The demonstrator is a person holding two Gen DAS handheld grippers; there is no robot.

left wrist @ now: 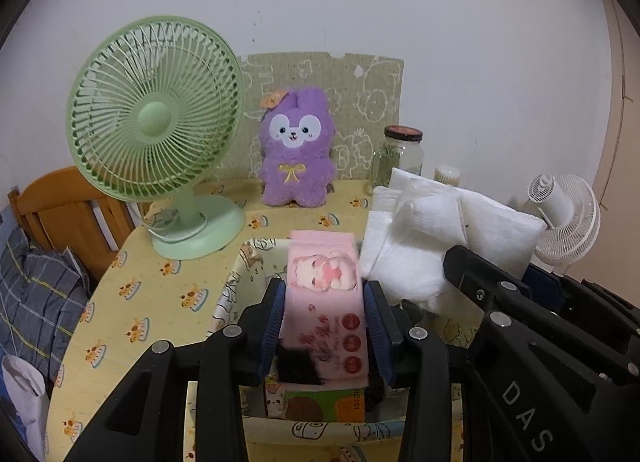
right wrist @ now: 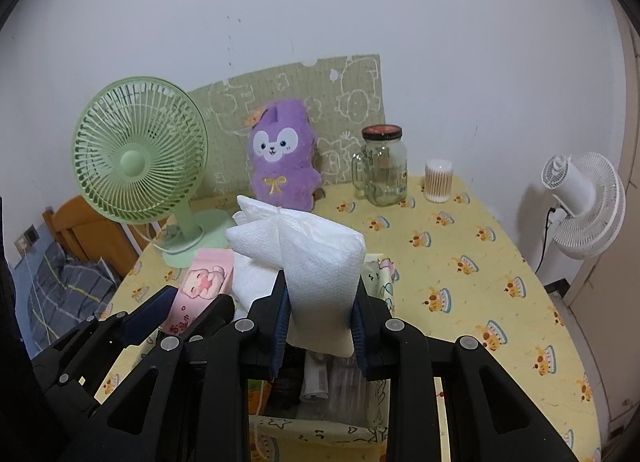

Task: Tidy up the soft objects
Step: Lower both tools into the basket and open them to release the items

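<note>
**Both grippers hold soft packs over a fabric bin**

At the far left of the left wrist view, a wooden bed frame [left wrist: 60,206] and plaid bedding [left wrist: 36,294] sit beyond the table edge. Upper left of centre stands a green desk fan [left wrist: 156,122] on the yellow patterned tablecloth [left wrist: 132,302]. Right of it, in the upper middle, a purple plush rabbit [left wrist: 294,150] stands upright against a green printed board [left wrist: 360,82].

In the lower middle, the left gripper [left wrist: 325,326] has its jaws clamped on a pink wet-wipes pack [left wrist: 324,294], blue pads pressing on both long sides. The pack hangs over a printed fabric bin [left wrist: 236,282], whose rim shows just left of and below it; inside the bin, a box with a cartoon label shows.

To the right, a white tissue pack [left wrist: 440,230] is in the right gripper, whose black frame fills the lower right corner. Behind it stand a glass jar [left wrist: 402,154] and, at the right edge, a white fan [left wrist: 568,218].

In the right wrist view, the right gripper [right wrist: 320,318] sits in the lower middle, jaws clamped on the tissue pack's lower end; the pack rises upright over the bin. A cotton-swab tub [right wrist: 438,180] stands just right of the jar.
</note>
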